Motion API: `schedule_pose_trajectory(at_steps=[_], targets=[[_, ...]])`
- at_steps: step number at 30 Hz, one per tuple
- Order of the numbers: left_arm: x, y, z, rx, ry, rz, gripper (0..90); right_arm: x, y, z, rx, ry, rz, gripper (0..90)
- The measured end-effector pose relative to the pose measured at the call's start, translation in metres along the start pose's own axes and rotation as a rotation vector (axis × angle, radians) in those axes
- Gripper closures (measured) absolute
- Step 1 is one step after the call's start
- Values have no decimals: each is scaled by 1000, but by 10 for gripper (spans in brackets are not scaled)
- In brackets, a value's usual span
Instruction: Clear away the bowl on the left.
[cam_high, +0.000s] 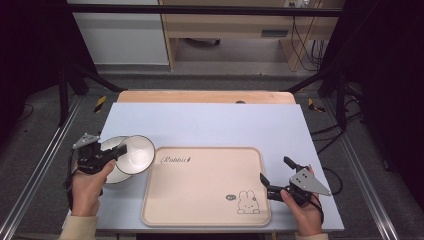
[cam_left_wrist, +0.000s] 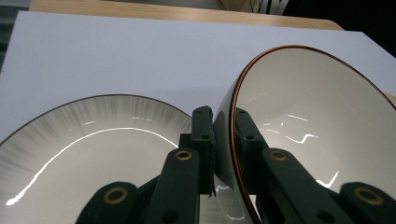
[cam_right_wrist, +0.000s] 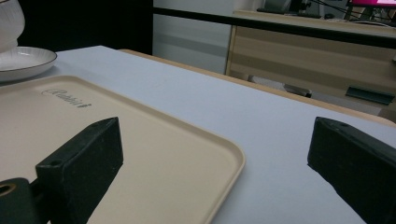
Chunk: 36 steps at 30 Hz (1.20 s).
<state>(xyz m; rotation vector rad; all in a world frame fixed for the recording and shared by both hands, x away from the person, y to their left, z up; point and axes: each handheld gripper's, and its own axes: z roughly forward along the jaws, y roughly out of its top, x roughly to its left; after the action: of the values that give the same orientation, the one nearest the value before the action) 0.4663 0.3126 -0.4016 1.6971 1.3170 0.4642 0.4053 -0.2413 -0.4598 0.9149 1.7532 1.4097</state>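
High view: I see a pale blue worktop (cam_high: 210, 125), one beige tray (cam_high: 200, 200), one plate (cam_high: 114, 175), one bowl (cam_high: 136, 154) clamped by my left gripper (cam_high: 120, 150); right gripper (cam_high: 275, 177) gapes

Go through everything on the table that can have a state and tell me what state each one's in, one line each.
Bowl: tilted, its rim clamped between the jaws, lifted over the plate.
Plate: flat on the table, nothing on it.
Tray: flat on the table, empty.
Left gripper: shut on the bowl.
Right gripper: open, holding nothing, at the tray's right edge.
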Motion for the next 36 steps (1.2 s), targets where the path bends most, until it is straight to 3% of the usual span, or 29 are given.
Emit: schedule_pose_trajectory(at_steps=[7,14,19,30,34,36], targets=[[-13,-1,9,25,-17,33,817,-1,0,-1,3,0,3,36],[-19,0,10,18,-45,29,816,-1,0,-1,8,1,4,37],[-29,1,12,19,-61,49,816,-3,0,-2,11,-5,8,37],[-39,0,13,25,-92,55,815,-2,1,0,-6,-9,-22,37],[-47,-2,17,32,-111,52,815,-2,0,1,-6,-9,-31,38],[-54,-2,21,44,-127,70,815,-1,1,2,-6,-3,-39,39]])
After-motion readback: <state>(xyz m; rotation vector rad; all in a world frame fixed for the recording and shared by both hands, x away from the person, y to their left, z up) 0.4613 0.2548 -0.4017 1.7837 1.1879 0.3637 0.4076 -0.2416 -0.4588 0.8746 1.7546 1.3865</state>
